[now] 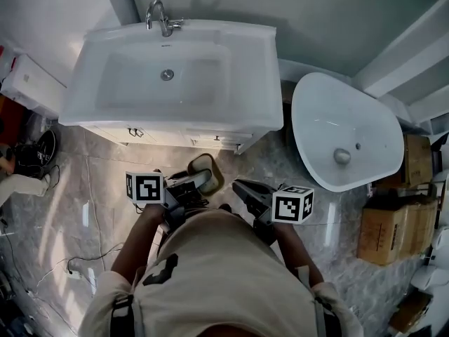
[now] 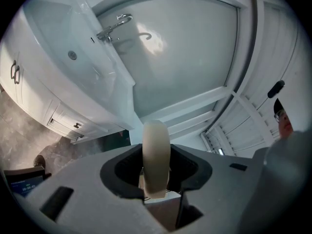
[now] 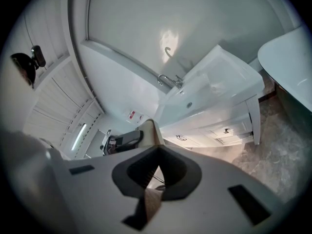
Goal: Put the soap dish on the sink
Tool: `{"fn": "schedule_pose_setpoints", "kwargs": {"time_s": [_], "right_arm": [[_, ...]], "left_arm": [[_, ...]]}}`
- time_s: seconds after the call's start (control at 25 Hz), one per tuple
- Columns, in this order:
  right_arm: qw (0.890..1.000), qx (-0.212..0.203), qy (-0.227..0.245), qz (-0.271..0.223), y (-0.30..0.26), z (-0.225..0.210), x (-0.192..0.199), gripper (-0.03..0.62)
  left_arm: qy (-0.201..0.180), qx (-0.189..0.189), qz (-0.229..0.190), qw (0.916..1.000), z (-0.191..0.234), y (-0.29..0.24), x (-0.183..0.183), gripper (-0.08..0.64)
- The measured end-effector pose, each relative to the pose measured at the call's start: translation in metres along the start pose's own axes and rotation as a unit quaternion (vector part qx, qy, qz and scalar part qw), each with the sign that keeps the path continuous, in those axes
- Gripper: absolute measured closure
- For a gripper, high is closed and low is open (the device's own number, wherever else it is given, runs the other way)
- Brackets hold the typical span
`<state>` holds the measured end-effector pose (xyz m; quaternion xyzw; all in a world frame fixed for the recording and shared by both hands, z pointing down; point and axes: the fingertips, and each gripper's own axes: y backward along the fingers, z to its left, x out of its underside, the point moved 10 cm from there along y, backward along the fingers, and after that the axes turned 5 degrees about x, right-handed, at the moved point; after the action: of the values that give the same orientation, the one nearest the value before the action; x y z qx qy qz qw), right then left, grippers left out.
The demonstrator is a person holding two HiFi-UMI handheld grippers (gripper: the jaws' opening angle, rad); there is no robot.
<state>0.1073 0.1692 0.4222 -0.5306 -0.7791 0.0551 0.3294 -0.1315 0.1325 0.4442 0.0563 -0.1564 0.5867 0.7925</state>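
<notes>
soap dish (image 2: 156, 140) gripped by left claw (image 2: 156, 179) and right claw (image 3: 156, 172); move both together, lay it flat on sink (image 1: 249, 76) ahead.

White sink (image 1: 175, 76) with chrome tap (image 1: 163, 20); cream soap dish (image 2: 156, 155); grey marbled floor (image 1: 91, 209); white tub (image 1: 337, 128); brown cardboard boxes (image 1: 382, 230); black-and-white square patterns on 2 marker cubes (image 1: 145, 187).
</notes>
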Motion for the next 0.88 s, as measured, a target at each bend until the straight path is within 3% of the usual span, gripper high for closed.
{"fn": "schedule_pose_setpoints", "kwargs": {"time_s": [0.16,0.88], "right_arm": [[1.0,0.013,0.01,0.005,-0.018,0.01,-0.011,0.581],[0.998,0.053,0.02,0.026,-0.102,0.042,-0.048,0.581]], "left_arm": [[0.011,0.018,-0.003,0.9998,0.006,0.011,-0.022,0.399],[-0.024,-0.011,-0.018,0.9995,0.054,0.08,-0.112,0.399]]}}
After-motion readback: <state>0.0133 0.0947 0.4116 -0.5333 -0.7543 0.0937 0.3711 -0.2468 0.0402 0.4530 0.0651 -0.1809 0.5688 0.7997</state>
